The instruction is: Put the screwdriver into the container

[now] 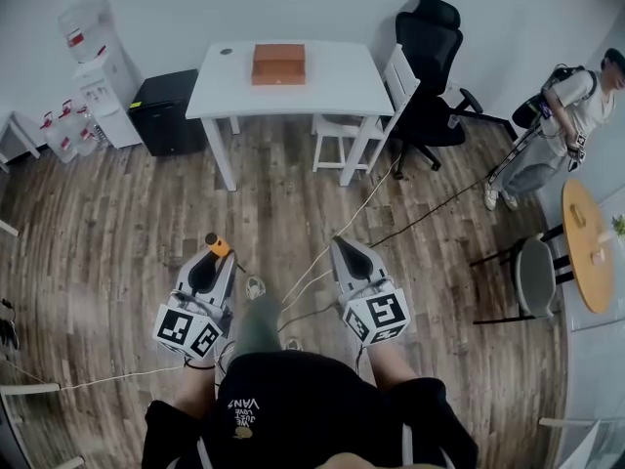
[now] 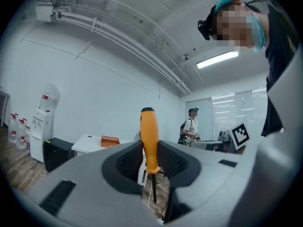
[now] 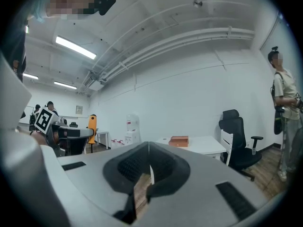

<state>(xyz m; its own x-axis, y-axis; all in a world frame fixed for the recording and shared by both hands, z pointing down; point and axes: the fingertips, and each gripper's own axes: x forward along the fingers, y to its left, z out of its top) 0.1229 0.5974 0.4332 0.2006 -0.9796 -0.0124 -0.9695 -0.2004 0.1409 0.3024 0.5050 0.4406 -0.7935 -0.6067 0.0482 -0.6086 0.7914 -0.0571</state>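
My left claw [image 1: 216, 255] is closed on the screwdriver [image 2: 149, 135]. Its pads press the orange handle from both sides; the handle stands upright and the dark shaft hangs below. My right claw [image 3: 148, 157] is closed completely and holds nothing. Only the left gripper view shows the shaft; the head view shows just the handle end. Far ahead, the orange-brown container [image 1: 278, 63] sits at the far edge of the white worktop [image 1: 337, 86], well apart from the screwdriver.
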